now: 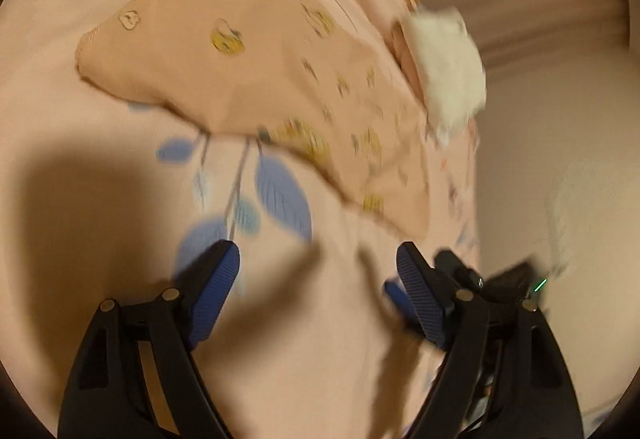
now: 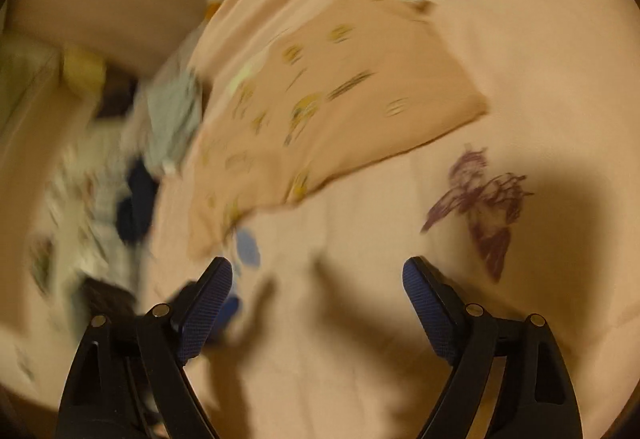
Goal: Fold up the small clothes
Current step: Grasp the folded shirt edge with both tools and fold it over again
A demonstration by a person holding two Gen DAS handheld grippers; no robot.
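Observation:
A small peach garment (image 1: 256, 75) with yellow prints lies flat and folded on the pink bedsheet (image 1: 320, 339). It also shows in the right wrist view (image 2: 340, 111). My left gripper (image 1: 318, 259) is open and empty, hovering above the sheet on the near side of the garment. My right gripper (image 2: 318, 275) is open and empty too, above the sheet and short of the garment's near edge. Both views are blurred by motion.
A white fluffy item (image 1: 444, 67) lies at the bed's edge beyond the garment. A pile of mixed clothes (image 2: 120, 191) sits off the bed to the left in the right wrist view. The sheet carries blue leaf prints (image 1: 280, 195) and a purple print (image 2: 480, 207).

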